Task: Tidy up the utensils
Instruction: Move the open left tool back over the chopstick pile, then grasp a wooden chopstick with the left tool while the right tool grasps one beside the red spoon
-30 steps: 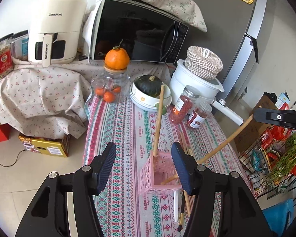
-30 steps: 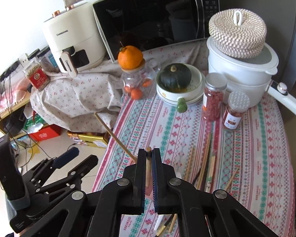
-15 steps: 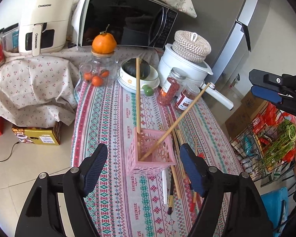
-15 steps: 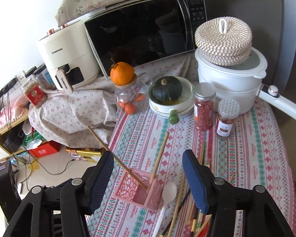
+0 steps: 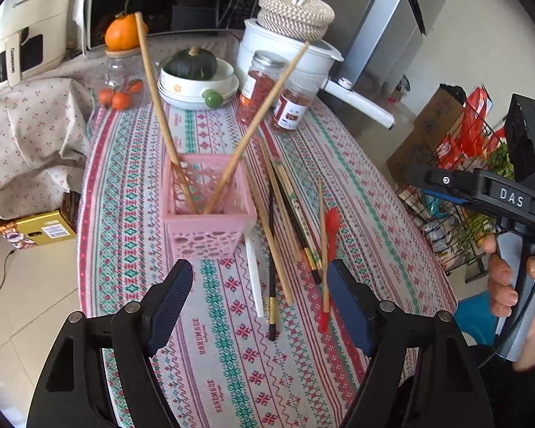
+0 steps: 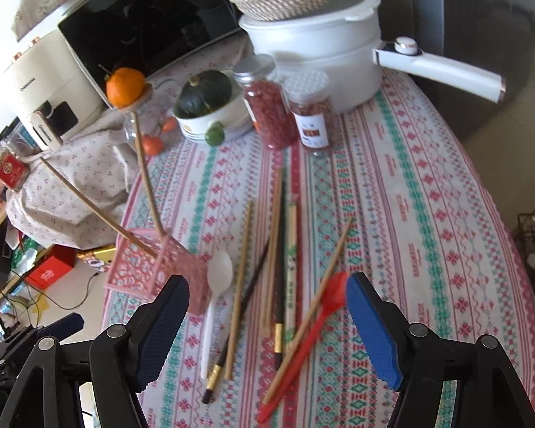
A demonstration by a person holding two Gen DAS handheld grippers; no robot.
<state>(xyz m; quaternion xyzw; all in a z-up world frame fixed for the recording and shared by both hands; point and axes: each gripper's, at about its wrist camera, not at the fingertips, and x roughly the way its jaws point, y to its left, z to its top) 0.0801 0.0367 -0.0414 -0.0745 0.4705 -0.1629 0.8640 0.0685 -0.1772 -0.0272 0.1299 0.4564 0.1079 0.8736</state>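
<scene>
Two wooden chopsticks (image 5: 160, 107) were already stood in the pink basket (image 5: 207, 221). The rest (chopsticks, white spoon (image 6: 217, 278), red spoon (image 6: 317, 317)) lay right of it. Both the left gripper (image 5: 258, 297) and right gripper (image 6: 267, 306) were spread wide, nothing held.

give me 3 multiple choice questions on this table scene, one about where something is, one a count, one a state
1. Where does the red spoon lie?
A. in the pink basket
B. on the tablecloth, right of the pink basket
C. in the white pot

2. How many chopsticks stand in the pink basket?
A. two
B. none
C. five

3. How is the right gripper?
A. shut on a chopstick
B. shut on the spoon
C. open, holding nothing

B: the left wrist view shows it flat among the loose chopsticks.
A: two sticks lean out of it.
C: its pads stand apart, nothing gripped.
</scene>
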